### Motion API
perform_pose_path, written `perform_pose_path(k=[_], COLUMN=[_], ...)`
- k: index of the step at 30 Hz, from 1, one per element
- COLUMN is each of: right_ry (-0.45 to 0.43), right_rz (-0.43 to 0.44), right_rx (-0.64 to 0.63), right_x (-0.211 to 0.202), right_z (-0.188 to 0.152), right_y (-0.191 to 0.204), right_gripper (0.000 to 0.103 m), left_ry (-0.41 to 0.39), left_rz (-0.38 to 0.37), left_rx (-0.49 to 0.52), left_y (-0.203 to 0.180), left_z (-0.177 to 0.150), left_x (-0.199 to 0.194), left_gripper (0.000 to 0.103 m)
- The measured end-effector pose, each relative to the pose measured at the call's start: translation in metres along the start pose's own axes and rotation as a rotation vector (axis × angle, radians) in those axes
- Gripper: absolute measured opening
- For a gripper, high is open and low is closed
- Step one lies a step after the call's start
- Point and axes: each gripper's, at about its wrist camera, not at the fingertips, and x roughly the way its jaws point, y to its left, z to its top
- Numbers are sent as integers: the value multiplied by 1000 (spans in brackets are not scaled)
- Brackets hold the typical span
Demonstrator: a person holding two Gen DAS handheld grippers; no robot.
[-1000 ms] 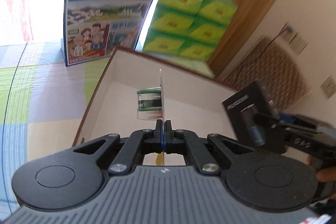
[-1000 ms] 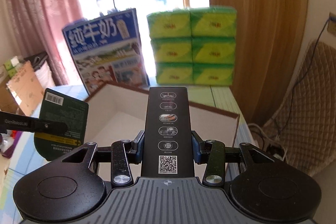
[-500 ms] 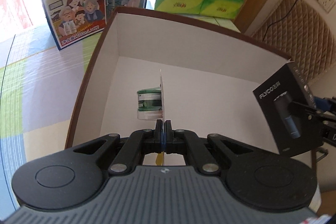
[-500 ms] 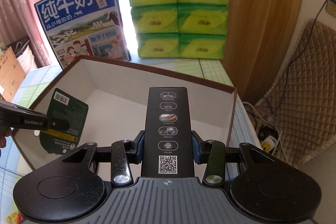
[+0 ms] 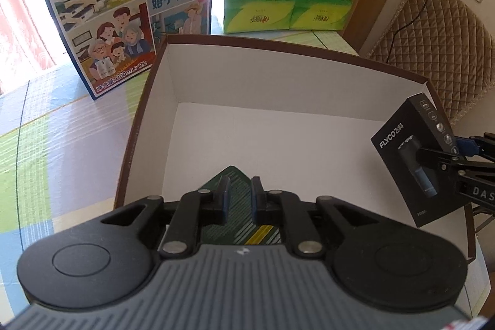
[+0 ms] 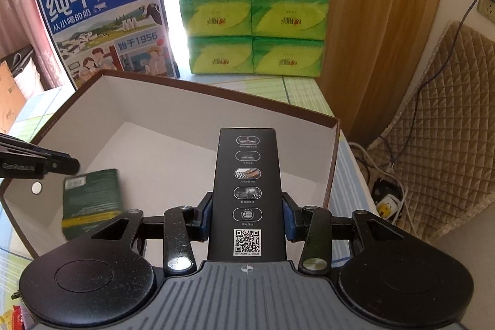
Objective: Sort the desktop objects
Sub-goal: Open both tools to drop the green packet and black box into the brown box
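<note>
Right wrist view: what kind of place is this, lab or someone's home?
Most likely a home room. A milk carton case and stacked tissue packs sit by a curtained window; a quilted chair cushion stands under a wall socket.

Green card pack (image 6: 89, 200) lies in box (image 6: 185, 110); black carton (image 6: 247, 190) upright.
</note>
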Motion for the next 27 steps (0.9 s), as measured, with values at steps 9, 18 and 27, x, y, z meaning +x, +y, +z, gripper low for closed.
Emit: perform_pose_path(k=[9,18,27], right_ry=[-20,-94,-80], right_rz=[-46,-50,-40], right_rx=[-2,-53,-44], right_x=[4,-16,-29], right_z=[0,6,-1], right_y=[0,4,6], right_gripper=[41,83,97], left_ry=[-12,-34,-53], left_rz=[4,-11,-11], left_rx=[-2,8,45], left_y=[6,7,-3], left_z=[-3,-8,-16], left_x=[-10,-22,-39], left_gripper=[12,29,53])
